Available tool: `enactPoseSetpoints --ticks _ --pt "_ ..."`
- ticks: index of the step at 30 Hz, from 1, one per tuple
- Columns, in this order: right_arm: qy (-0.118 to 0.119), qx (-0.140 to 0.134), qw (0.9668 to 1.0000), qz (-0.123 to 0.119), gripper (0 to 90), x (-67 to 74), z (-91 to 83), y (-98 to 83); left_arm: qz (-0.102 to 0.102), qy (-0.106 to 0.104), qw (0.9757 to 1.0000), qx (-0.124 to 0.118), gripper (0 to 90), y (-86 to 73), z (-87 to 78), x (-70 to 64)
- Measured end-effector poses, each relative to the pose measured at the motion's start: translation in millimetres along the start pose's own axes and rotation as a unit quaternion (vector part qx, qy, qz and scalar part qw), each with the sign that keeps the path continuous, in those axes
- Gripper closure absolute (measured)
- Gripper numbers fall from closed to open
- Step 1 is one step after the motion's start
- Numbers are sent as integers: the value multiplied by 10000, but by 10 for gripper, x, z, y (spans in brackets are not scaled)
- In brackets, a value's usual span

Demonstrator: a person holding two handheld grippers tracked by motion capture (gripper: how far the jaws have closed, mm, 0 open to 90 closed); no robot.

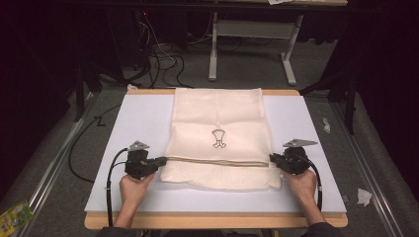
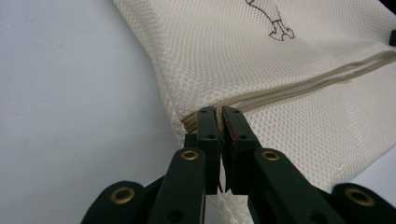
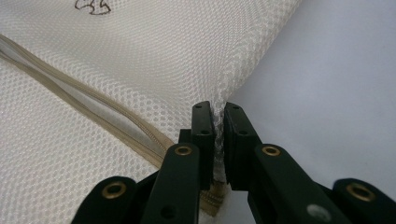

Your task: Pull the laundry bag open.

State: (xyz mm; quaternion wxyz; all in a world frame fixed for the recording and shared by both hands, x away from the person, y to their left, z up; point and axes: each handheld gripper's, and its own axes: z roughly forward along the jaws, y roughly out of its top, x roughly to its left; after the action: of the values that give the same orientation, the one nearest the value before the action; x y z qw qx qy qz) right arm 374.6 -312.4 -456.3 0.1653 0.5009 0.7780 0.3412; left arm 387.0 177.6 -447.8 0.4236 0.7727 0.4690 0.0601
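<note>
A cream mesh bag [image 1: 217,113] with a small dark emblem [image 1: 219,138] lies flat on the white board [image 1: 138,118], its near part folded along a tan zipper [image 1: 217,161]. My left gripper [image 1: 163,160] is at the bag's left edge. In the left gripper view its jaws [image 2: 219,112] are pinched on the mesh [image 2: 280,70] right where the zipper [image 2: 327,77] ends. My right gripper [image 1: 272,158] is at the bag's right edge. In the right gripper view it [image 3: 218,107] is shut, with mesh [image 3: 116,70] bunched between the jaws beside the zipper [image 3: 93,107].
The board rests on a wooden table whose edge [image 1: 212,220] runs along the front. Cables [image 1: 163,59] and a grey table frame [image 1: 289,64] stand on the floor behind. Paper scraps [image 1: 364,196] lie at the right, a green packet [image 1: 12,215] at the left.
</note>
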Motion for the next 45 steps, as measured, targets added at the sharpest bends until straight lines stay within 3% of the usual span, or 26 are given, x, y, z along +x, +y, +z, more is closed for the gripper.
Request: enactPoseSetpoints --ticks 13,21,28,32,40,45 --pt "36 86 10000 32 828 -23 40 -42 115 124 9997 171 862 -17 36 -33" --pt "5 140 9999 24 792 -7 49 -47 86 154 9996 204 862 -41 67 -28" --pt "-160 190 9996 -125 738 45 41 -49 114 205 9994 269 861 -68 92 -21" --pt "-197 140 9996 -121 694 58 8 -45 151 187 9996 168 836 -60 80 -38" --pt "-201 -213 9996 -42 635 54 -138 -36 320 76 9993 -162 744 0 20 -127" --pt "-132 -390 9991 -77 613 44 -262 2 491 210 9979 -365 654 79 -67 -185"
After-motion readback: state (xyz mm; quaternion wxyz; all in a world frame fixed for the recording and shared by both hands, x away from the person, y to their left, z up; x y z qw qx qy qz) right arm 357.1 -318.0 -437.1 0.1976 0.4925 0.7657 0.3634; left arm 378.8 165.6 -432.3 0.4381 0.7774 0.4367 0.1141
